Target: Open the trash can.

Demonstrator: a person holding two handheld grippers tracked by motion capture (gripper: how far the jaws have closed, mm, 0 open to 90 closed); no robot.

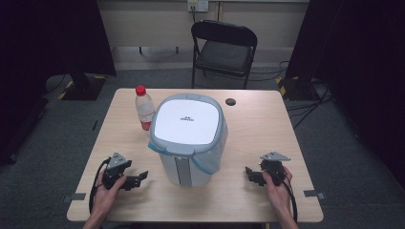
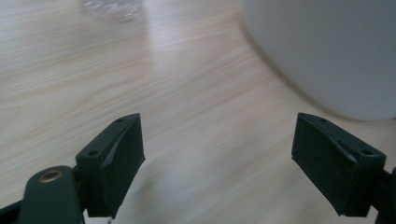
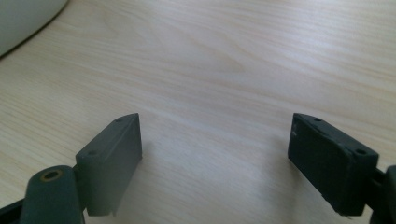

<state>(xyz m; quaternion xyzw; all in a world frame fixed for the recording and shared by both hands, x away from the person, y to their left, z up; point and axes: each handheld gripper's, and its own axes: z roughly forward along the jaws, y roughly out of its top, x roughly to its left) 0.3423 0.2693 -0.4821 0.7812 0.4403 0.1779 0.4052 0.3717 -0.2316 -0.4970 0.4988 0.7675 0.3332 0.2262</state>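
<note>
Wooden table [image 1: 248,138] on grey carpet [image 1: 344,157]; left tool [image 1: 138,177] and right tool [image 1: 250,174] both gape wide, empty.

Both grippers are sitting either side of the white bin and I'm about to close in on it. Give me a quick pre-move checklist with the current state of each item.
1. Left gripper open, nothing between its fingers: ok.
2. Right gripper open, nothing between its fingers: ok.
3. Bin upright on the table, lid seated flat: ok.
4. Both grippers apart from the bin, one on each side of it: ok.
5. Bottle with red cap upright beyond the bin's left side; whether it touches the bin: cannot tell.
6. Blue liner edge hangs loose at the bin's front; whether it will snag: cannot tell.
</note>
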